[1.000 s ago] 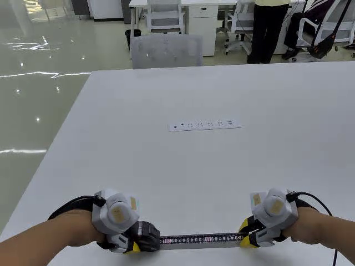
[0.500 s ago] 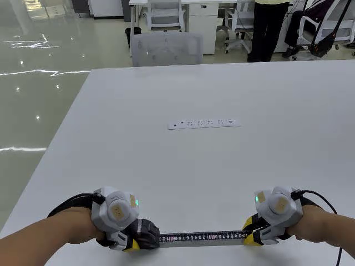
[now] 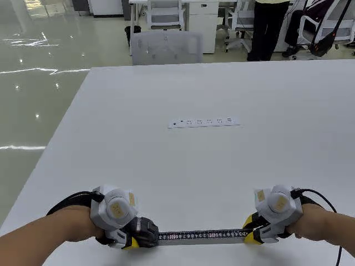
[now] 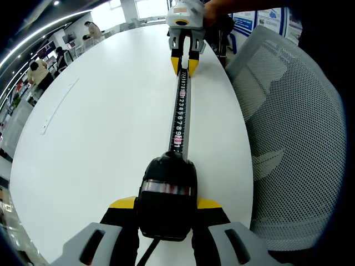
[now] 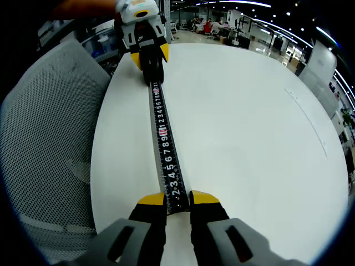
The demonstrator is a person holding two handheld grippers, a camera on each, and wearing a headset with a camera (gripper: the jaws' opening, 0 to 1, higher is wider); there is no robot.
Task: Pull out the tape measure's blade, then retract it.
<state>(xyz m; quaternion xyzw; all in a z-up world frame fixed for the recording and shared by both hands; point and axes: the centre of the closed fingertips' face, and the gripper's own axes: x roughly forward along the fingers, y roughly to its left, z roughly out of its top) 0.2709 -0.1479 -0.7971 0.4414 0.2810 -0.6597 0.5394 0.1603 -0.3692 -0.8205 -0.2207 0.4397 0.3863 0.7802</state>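
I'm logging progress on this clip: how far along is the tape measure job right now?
Done: the blade is pulled out and stretches between the two grippers over the table, its numbers readable. In hand: the left gripper clamps the tape measure case, and the right gripper pinches the blade's free end. Left: retracting the blade into the case, which is not yet done.

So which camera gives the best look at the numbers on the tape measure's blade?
The right gripper view: the blade runs straight up the middle, its numbers large and readable. The left gripper view shows the blade lengthwise too, with smaller digits. The head view shows the blade as a thin strip near the bottom edge, markings tiny.
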